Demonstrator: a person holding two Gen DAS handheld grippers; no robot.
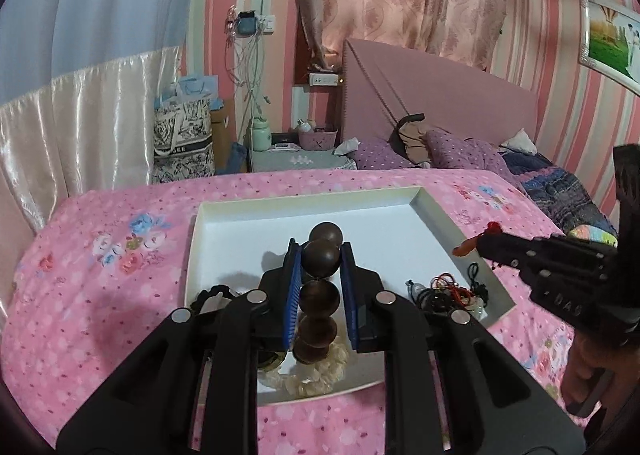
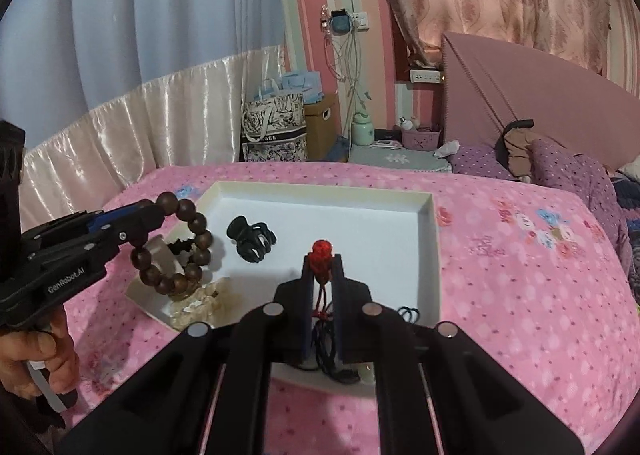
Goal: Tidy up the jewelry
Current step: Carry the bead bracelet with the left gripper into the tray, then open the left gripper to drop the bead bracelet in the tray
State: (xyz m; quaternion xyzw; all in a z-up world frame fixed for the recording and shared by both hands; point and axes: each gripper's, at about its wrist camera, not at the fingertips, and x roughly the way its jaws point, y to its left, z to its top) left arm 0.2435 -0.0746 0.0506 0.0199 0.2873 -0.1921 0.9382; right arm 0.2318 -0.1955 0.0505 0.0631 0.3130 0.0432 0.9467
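Note:
A white tray (image 1: 424, 211) lies on the pink bedspread; it also shows in the right wrist view (image 2: 434, 239). My left gripper (image 1: 320, 255) is shut on a brown wooden bead bracelet (image 1: 320, 291) and holds it above the tray's near left part; the bracelet hangs as a loop in the right wrist view (image 2: 200, 239). My right gripper (image 2: 322, 261) is shut on a red knotted cord pendant (image 2: 320, 251), above the tray's near right part. A black hair claw (image 2: 250, 239) lies in the tray. A pale bead bracelet (image 1: 316, 371) lies under the left gripper.
A tangle of red and black cords (image 1: 448, 291) lies in the tray's right corner. The bed's headboard (image 1: 432, 95), purple pillows (image 1: 380, 155) and a nightstand with a basket (image 1: 316, 139) stand behind. A patterned tote bag (image 1: 182, 139) stands by the curtain.

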